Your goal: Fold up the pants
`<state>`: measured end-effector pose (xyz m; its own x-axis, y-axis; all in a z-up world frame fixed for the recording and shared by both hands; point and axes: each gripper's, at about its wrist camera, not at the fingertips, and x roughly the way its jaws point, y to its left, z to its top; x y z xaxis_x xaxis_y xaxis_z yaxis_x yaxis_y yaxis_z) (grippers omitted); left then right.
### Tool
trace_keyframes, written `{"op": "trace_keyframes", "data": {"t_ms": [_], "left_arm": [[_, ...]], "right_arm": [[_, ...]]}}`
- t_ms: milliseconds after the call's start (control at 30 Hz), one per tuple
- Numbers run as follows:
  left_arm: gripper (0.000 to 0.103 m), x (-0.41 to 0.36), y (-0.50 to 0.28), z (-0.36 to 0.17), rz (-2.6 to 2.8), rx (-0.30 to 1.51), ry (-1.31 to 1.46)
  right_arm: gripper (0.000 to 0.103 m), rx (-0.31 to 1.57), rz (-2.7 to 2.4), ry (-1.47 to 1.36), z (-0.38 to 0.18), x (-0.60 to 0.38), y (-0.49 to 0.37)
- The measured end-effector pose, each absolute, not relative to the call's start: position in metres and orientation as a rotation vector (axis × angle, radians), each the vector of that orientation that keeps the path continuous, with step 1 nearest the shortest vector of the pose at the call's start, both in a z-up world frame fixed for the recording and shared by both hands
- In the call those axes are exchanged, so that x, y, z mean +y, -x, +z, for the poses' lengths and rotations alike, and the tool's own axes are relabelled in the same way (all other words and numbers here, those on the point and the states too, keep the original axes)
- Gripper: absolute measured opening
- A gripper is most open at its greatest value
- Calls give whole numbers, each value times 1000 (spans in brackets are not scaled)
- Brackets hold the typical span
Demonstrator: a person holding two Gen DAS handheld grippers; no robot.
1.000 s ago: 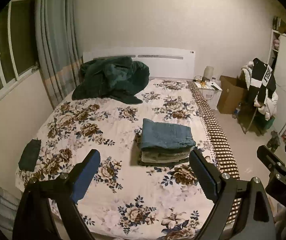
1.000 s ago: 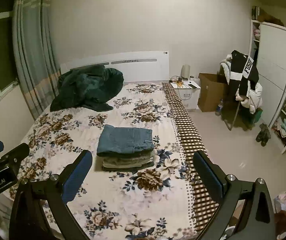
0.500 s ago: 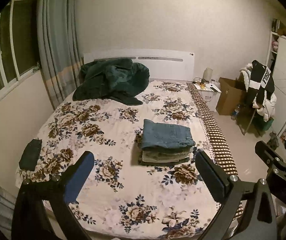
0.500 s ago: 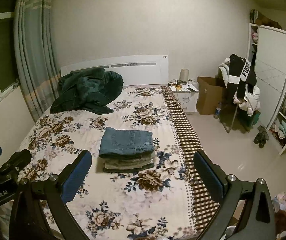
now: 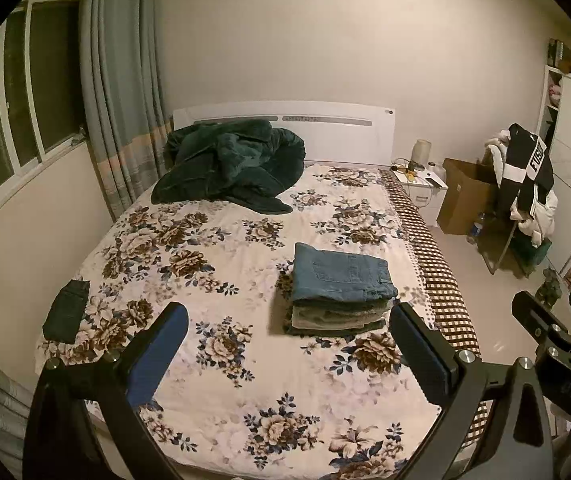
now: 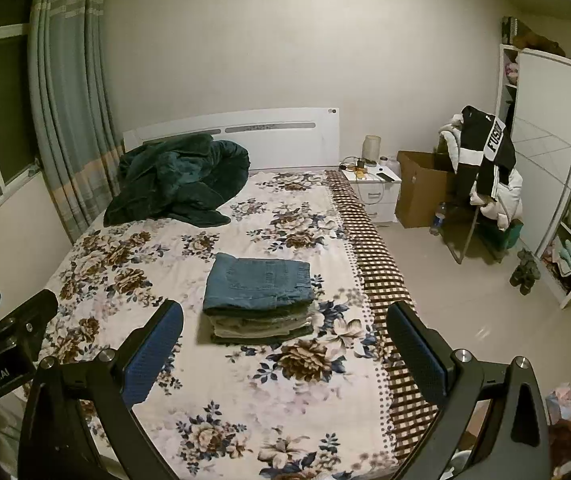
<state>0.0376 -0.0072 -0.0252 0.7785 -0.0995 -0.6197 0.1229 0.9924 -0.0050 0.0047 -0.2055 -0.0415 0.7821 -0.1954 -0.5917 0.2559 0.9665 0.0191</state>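
A stack of folded pants, blue jeans [image 5: 341, 276] on top, lies on the floral bedsheet [image 5: 221, 264] right of the bed's middle; it also shows in the right wrist view [image 6: 259, 280]. My left gripper [image 5: 287, 348] is open and empty, held above the foot of the bed, well short of the stack. My right gripper [image 6: 285, 344] is open and empty too, at a similar distance. A dark folded garment [image 5: 65, 310] lies at the bed's left edge. Each gripper shows at the edge of the other's view.
A dark green blanket [image 5: 229, 168] is heaped by the white headboard [image 5: 325, 128]. A nightstand [image 6: 377, 188], a cardboard box [image 6: 421, 188] and a chair piled with clothes [image 6: 485, 172] stand right of the bed. A wardrobe [image 6: 545, 140] is at the far right, curtains [image 5: 121, 92] at left.
Both grippers have pulled back and risen a little from the bed; the stack looks slightly smaller and lower in view. Both stay open. Nothing on the bed has moved.
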Motion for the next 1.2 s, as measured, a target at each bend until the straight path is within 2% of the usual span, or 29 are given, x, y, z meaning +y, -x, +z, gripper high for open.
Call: {"op": "trace_keyframes", "data": {"t_ms": [1200], "left_arm": [[103,-6,-33,-24,-83,667,-27]], "right_arm": [[103,636,-211,-92,-41,-210,-16]]}}
